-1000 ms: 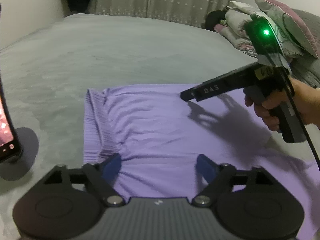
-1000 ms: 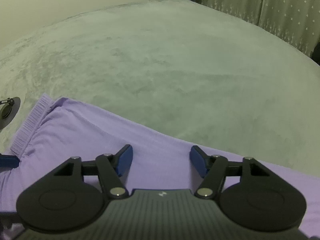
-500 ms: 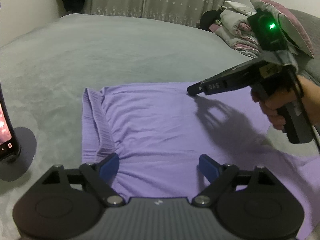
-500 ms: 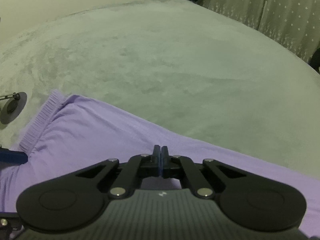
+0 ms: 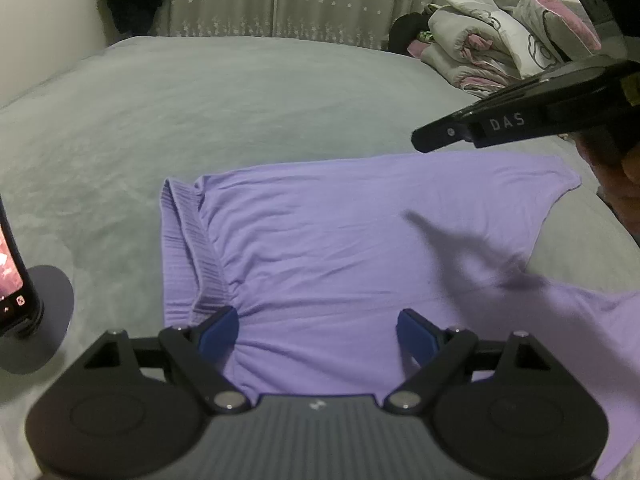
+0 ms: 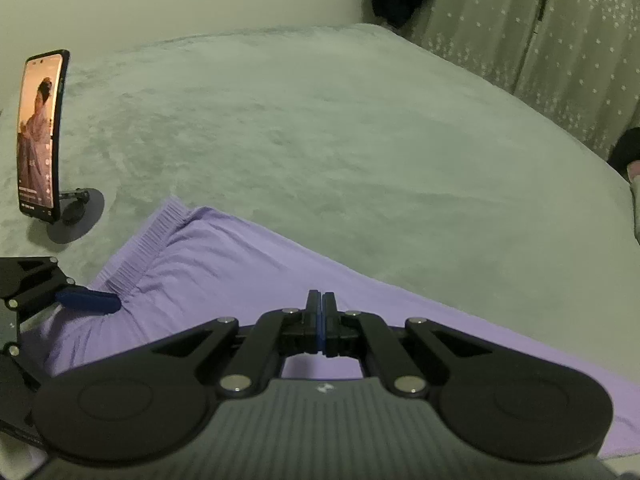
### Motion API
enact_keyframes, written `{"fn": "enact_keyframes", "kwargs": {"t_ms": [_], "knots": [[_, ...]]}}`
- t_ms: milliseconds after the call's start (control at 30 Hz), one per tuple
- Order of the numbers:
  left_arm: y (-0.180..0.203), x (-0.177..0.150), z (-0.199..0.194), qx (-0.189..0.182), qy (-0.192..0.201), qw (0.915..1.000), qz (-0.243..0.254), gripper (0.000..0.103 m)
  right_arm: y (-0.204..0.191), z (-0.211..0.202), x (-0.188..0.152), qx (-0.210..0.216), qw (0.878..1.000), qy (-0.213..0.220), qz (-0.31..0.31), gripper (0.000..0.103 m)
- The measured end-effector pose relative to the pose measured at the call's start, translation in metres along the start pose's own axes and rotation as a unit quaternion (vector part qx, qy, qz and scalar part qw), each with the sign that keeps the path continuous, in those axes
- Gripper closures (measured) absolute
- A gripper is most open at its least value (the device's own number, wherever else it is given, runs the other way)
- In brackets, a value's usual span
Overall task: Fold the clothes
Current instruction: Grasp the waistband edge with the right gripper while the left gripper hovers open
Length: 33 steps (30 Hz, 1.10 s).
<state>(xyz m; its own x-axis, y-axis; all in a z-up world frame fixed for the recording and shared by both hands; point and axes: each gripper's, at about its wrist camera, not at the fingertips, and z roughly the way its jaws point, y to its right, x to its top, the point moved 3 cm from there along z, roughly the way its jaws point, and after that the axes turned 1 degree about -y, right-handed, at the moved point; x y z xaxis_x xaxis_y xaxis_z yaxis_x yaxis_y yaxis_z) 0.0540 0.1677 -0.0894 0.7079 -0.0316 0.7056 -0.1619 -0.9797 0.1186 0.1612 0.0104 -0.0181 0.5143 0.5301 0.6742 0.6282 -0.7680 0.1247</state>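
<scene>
- Across the middle of the left wrist view lies a purple garment (image 5: 360, 248), spread flat on a grey bed (image 5: 200, 112); its ribbed band (image 5: 188, 248) sits at the left end and the cloth runs long toward the right edge of the frame.
- Only this view shows the folded bedding and pillows (image 5: 500, 52) at the upper right, plus the right gripper (image 5: 424, 140) from the side, raised above the garment's far edge with its shadow on the cloth.
- At the bottom of that view the left gripper (image 5: 318, 328) has its blue pads set wide apart, low over the near edge of the garment just beside the band, with nothing pinched between them.
- Only the right wrist view shows the whole phone (image 6: 40, 136), upright on a round stand at the left, near the band end.
- From this side the garment runs as a slanting strip from the band at mid-left down to the lower right.
- Its own fingers are pressed together, no cloth visibly between them.
</scene>
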Motion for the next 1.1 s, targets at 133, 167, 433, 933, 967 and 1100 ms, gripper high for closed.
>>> {"fn": "enact_keyframes", "kwargs": {"t_ms": [133,167,433,933,967,1100], "knots": [[-0.002,0.0,-0.005,-0.001,0.012,0.9999,-0.01,0.016,0.001,0.01,-0.003,-0.009,1.0,-0.014,0.006,0.068],[-0.003,-0.001,-0.006,-0.001,0.014,0.9998,-0.012,0.016,0.002,0.014,-0.004,-0.009,1.0,-0.015,0.007,0.049],[-0.01,-0.001,-0.008,0.004,0.013,0.9996,-0.023,0.03,0.019,0.061,-0.008,-0.018,0.999,-0.035,0.003,0.045],[-0.015,-0.006,-0.003,0.009,0.015,0.9998,0.008,0.037,0.047,0.084,-0.011,0.06,0.996,-0.037,0.055,0.088],[-0.016,-0.006,-0.003,0.009,0.016,0.9998,0.007,0.037,0.044,0.082,-0.011,0.06,0.996,-0.039,0.051,0.096],[-0.02,-0.006,-0.004,0.003,0.016,0.9999,0.005,0.037,0.038,0.074,-0.012,0.045,0.997,-0.04,0.046,0.099]]}}
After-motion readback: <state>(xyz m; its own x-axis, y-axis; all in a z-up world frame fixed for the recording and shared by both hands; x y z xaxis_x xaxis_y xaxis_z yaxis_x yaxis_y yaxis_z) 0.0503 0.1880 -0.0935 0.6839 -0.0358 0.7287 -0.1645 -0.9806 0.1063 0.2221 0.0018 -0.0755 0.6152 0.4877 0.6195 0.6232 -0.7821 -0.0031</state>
